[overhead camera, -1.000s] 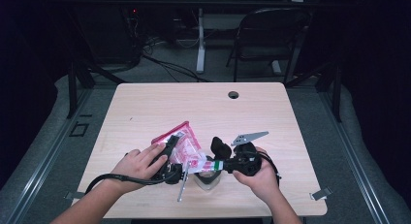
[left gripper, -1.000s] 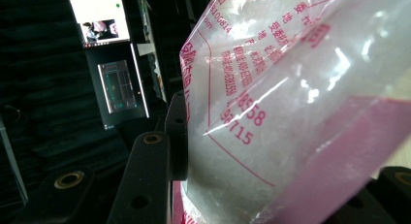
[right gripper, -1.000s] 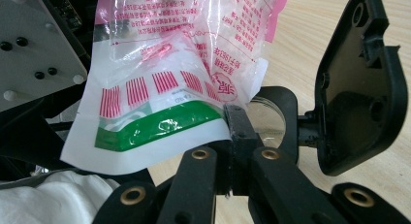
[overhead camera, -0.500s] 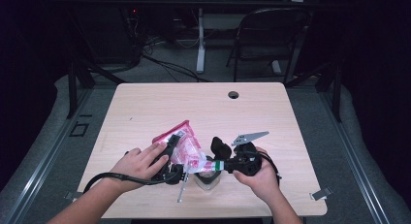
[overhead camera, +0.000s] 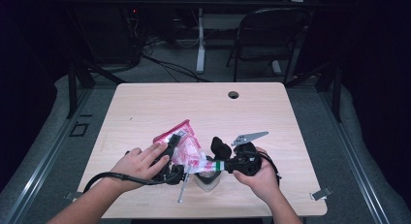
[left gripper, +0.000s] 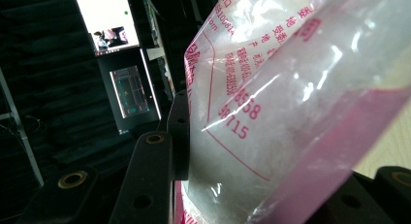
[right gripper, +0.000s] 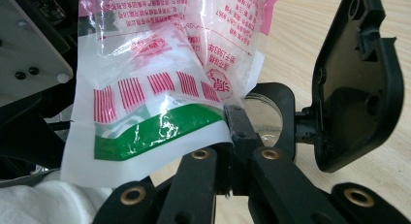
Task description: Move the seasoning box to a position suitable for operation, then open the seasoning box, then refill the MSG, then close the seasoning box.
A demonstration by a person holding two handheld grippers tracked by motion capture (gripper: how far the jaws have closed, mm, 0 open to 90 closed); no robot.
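One plastic bag (overhead camera: 186,149), pink print, sat btwn both grippers. Left gripper (overhead camera: 170,158) had its 2 jaws clamped on the bag's body. Right gripper (right gripper: 236,129) was closed tight, pinching the bag's green-striped edge. One table (overhead camera: 145,107) underneath.

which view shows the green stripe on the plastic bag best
The right gripper view: the green stripe runs across the plastic bag right at the closed right tool. The high view shows it as a speck; the left gripper view shows clear film and pink print.

The clear plastic bag (left gripper: 291,112) bears red print, with "36715" readable.
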